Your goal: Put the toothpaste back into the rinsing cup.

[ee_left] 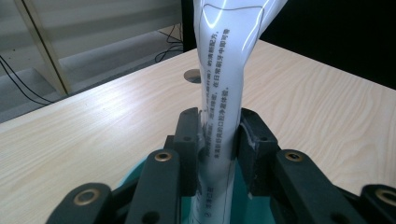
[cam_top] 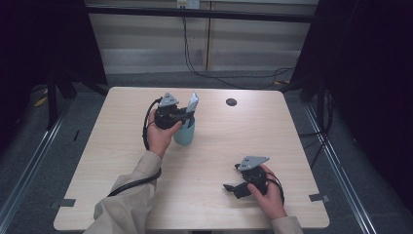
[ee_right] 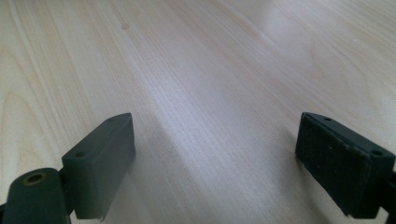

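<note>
left sleeve [cam_top: 127,201]: beige, enters from bottom edge, black cable trailing along it
left hand [cam_top: 159,135]: wrapped round left gripper, upper left-centre of tabletop
left gripper [cam_top: 186,113]: held over cup, grey three-cornered plate on top
left fingers [ee_left: 187,140]: clamped on tube, one pad each side, seen close in left gripper view
tube [ee_left: 219,102]: white, soft, printed with small dark text; upright with slight tilt, lower end down inside cup, flat top end rising above gripper
tube, high view [cam_top: 193,103]: pale, sticks up from cup just right of left gripper
cup [cam_top: 185,132]: light teal, upright on tabletop, right beside left hand; teal rim visible under fingers in left gripper view
tabletop [cam_top: 219,146]: light wood grain, rounded corners
cable hole [cam_top: 231,102]: dark round, far side of tabletop, right of cup, well apart from it
right gripper [cam_top: 233,187]: low over tabletop near front right, pointing left, grey plate on top
right fingers [ee_right: 100,163]: wide apart, nothing between them, bare wood below in right gripper view
right hand [cam_top: 270,192]: gripping right gripper from right side, beige cuff at bottom edge
tape marks [cam_top: 319,197]: grey, at tabletop front edges
</note>
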`<state>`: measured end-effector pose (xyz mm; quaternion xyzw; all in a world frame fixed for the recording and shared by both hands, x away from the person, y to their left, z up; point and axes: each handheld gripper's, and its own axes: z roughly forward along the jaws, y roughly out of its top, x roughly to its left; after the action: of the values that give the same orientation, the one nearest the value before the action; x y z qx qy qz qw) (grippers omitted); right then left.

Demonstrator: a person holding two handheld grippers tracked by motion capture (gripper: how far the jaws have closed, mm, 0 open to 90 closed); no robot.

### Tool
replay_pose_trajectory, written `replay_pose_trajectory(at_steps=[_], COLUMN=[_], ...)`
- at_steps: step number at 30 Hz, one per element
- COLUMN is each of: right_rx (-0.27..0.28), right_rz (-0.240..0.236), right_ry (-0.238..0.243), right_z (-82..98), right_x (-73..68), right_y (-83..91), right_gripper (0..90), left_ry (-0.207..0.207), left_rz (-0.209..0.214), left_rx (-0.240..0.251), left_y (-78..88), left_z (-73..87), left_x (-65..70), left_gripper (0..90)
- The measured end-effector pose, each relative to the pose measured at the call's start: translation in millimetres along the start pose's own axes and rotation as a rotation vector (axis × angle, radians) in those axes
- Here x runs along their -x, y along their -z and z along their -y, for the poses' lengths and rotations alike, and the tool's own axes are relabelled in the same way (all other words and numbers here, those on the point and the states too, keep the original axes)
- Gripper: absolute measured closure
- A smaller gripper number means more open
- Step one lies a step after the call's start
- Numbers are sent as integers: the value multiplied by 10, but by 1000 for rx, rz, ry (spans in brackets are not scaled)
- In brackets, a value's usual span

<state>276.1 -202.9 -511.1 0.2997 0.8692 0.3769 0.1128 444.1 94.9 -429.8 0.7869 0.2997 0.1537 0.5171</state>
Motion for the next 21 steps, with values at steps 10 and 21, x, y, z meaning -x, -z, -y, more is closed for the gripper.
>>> replay_pose_trajectory(at_steps=[10,21], right_rx=[0,0], right_rz=[0,1], right_ry=[0,0], right_z=[0,0], right_x=[0,0], right_y=[0,0], right_gripper=[113,113], left_ry=[6,5], left_rz=[-2,-11], left_rx=[-2,-6], left_y=[54,181], left_z=[13,50], left_x=[-3,3], left_gripper=[707,704])
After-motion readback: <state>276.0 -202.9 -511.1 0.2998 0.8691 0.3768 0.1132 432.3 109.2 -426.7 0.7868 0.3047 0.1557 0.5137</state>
